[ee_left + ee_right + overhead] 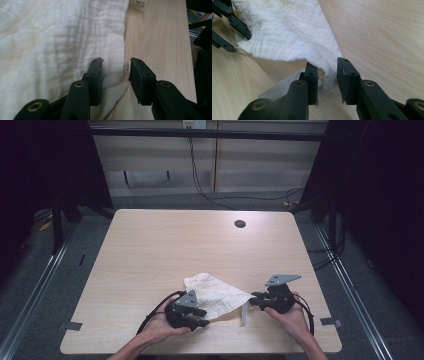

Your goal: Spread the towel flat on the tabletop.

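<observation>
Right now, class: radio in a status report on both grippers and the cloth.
Left gripper straddles cloth edge, grip unclear. Right gripper straddles opposite corner, grip unclear. Cloth rumpled on table. Nothing in the way.

A pale wooden table (150,245) carries the scene, its grain running plain across the top and a small dark round hole (240,224) sitting close to the far edge, right of the middle. On it lies a crumpled white cloth (216,294), close to the near edge and a little right of centre. A white tag (244,314) trails from the cloth's right end toward the near edge.
</observation>
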`<state>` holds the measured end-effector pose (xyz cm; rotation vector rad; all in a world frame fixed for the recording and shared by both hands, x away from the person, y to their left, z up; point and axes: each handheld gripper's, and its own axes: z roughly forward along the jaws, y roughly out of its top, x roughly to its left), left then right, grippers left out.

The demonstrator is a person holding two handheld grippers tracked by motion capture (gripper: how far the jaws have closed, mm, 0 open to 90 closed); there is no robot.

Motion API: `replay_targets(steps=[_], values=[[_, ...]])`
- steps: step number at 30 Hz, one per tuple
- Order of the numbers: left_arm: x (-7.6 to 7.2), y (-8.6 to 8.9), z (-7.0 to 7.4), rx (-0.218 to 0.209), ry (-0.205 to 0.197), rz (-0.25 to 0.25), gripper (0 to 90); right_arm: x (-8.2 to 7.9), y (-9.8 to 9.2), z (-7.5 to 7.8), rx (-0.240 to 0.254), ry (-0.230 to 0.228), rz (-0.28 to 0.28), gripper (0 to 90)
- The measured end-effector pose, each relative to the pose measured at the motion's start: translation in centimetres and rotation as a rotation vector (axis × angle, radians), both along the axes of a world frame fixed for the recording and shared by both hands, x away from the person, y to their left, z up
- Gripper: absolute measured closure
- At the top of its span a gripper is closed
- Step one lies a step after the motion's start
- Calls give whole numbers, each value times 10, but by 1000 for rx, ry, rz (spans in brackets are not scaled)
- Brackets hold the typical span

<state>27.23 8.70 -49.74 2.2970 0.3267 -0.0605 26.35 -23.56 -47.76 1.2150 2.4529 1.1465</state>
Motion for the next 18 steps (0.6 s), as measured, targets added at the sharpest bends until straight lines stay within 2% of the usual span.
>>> replay_targets(steps=[4,5,7,8,10,12,18], values=[[2,-2,1,8,10,1,615,0,0,0,1,6,2,708],[5,-1,1,0,38,0,636,0,0,-1,-1,6,5,707],[9,0,3,-26,55,17,679,-1,0,0,-1,2,9,703],[11,1,4,-34,56,18,704,-1,0,0,2,4,8,703],[12,2,2,-26,51,30,756,-1,0,0,6,4,9,700],[13,2,2,-13,55,19,790,-1,1,0,4,1,9,698],[14,1,2,-21,70,20,828,-1,2,-1,4,5,18,697]])
